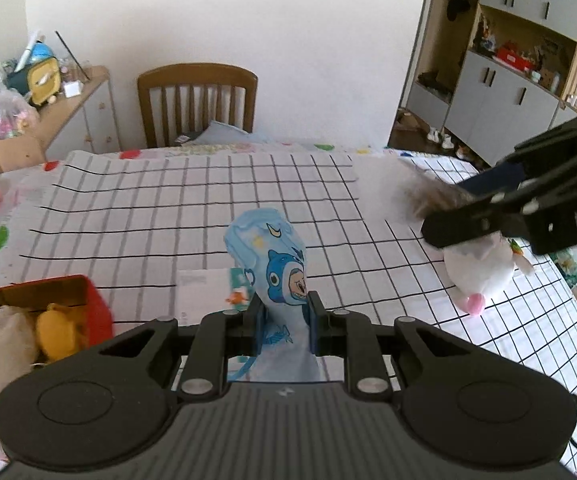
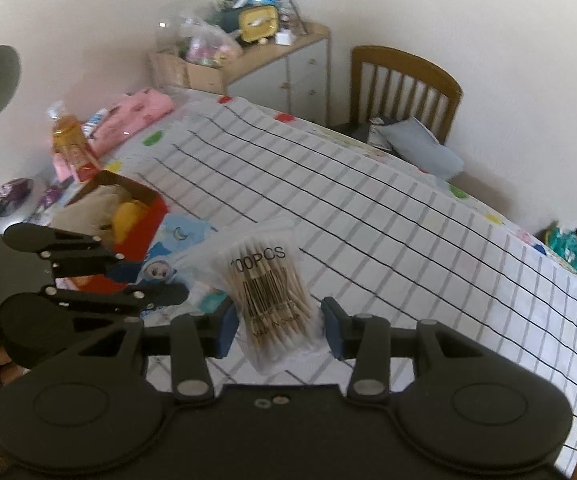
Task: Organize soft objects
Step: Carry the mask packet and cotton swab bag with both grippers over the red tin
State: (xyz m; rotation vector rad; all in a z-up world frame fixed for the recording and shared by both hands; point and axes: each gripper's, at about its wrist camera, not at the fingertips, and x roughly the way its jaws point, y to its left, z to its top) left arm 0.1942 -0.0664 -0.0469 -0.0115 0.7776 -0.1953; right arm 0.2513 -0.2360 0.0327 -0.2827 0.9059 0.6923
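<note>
My left gripper [image 1: 285,314] is shut on a light blue cartoon-print face mask pack [image 1: 274,264] and holds it upright above the checked tablecloth [image 1: 192,208]. The pack also shows in the right wrist view [image 2: 168,258], pinched by the left gripper [image 2: 150,280]. My right gripper [image 2: 280,326] holds a clear bag of cotton swabs [image 2: 270,292] marked "100PCS" between its fingers. In the left wrist view the right gripper [image 1: 528,216] hangs at the right, over a white plush toy [image 1: 476,268].
A red box [image 1: 88,304] at the left holds a beige and a yellow plush [image 1: 62,330]; it also shows in the right wrist view [image 2: 144,220]. A wooden chair [image 1: 196,100] stands beyond the table. Pink cloth [image 2: 136,116] and bottles [image 2: 70,140] lie at the far left.
</note>
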